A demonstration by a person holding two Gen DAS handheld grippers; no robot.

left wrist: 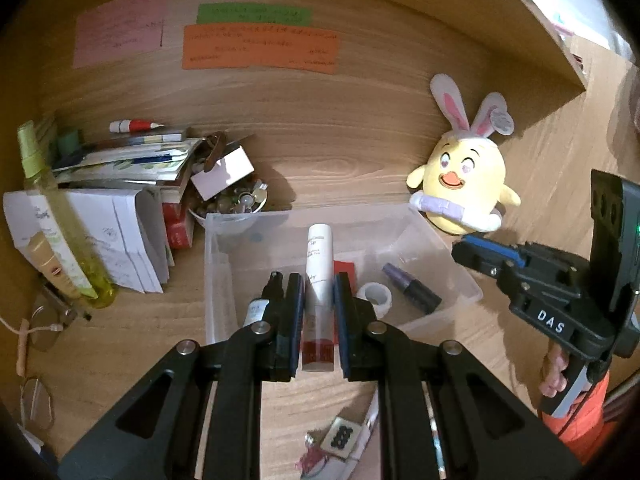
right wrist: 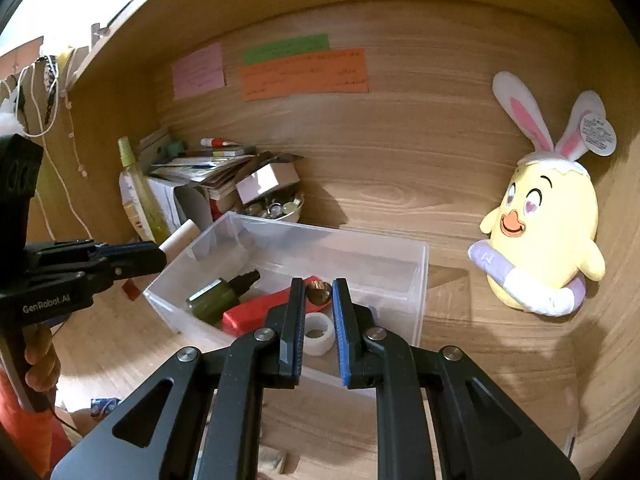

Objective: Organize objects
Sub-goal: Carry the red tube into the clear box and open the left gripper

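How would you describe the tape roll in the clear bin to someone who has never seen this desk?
Start at the clear plastic bin on the wooden desk, left of the yellow chick plush. Along its near wall lies a small white tape roll, beside a red box. It is the bin's only ring-shaped item; its neighbours are bottles and tubes.

a wood-grain table runs back to a matching wooden back wall, where a pink note, a green strip and an orange strip with handwriting are stuck flat. a wooden side panel edges the nook at one side; beyond it the room looks bright and blurred. warm light casts soft shadows on the wood
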